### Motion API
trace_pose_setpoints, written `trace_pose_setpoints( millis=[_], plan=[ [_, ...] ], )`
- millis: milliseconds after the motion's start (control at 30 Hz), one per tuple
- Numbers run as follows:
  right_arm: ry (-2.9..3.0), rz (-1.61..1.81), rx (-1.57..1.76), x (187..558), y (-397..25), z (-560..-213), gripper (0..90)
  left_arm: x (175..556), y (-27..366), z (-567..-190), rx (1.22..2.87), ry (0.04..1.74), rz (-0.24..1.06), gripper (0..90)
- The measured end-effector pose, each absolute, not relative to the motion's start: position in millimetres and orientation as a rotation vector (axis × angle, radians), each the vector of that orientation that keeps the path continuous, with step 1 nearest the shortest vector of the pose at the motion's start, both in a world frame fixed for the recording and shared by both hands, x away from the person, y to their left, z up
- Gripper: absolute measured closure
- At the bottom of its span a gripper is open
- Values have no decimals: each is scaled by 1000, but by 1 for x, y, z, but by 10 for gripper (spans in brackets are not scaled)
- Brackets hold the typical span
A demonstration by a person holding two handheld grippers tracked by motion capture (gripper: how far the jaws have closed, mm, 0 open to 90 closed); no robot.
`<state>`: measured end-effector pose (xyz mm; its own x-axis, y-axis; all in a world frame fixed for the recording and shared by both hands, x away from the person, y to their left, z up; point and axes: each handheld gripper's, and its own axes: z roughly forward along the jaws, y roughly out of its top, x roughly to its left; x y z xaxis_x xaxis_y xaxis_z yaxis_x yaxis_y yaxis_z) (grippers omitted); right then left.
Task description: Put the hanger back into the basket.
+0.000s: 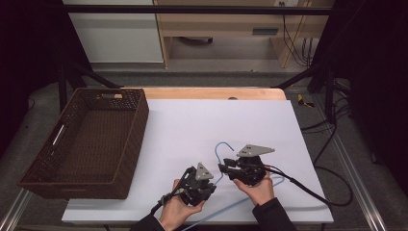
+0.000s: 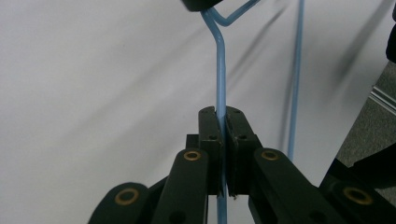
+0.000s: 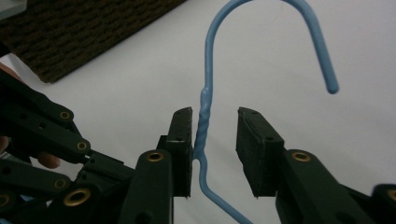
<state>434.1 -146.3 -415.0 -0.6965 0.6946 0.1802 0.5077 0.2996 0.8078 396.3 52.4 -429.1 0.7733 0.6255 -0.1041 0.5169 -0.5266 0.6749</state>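
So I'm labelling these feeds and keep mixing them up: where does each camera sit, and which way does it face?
High view: above the person's side, looking forward and down at the table; forearms, hands, both grippers show.
Left gripper view: rides the left gripper, looking along jaws shut on the hanger.
Right gripper view: rides the right gripper, jaws open about the hanger's twisted neck; basket behind.
All three share the blue hanger.

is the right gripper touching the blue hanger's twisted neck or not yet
Touching on one side. In the right gripper view, the right gripper stands open around the blue hanger: its twisted neck rests against one jaw's pad, with a clear gap to the other.
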Motion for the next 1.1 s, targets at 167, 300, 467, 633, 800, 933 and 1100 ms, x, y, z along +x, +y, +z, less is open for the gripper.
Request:
trace_pose_setpoints(
  millis=[167,300,467,633,800,933,1100],
  plan=[
    [2309,1405,1064,426,-161,-400,584,394,57,-419,2209,842,220,871],
    [2291,1431,1033,420,-170,-391,511,396,63,-412,2187,847,234,872],
    [2244,1422,996,414,-182,-383,430,396,71,-402,2166,836,260,872],
    [2184,1448,1035,415,-199,-382,332,397,80,-391,2141,829,295,871],
    [2160,1414,1050,418,-212,-385,206,399,90,-383,2119,834,327,872],
    [2150,1397,1060,419,-219,-387,141,401,99,-375,2094,838,354,872],
    [2139,1394,1091,419,-227,-388,98,404,112,-365,2061,848,384,872]
  ],
)
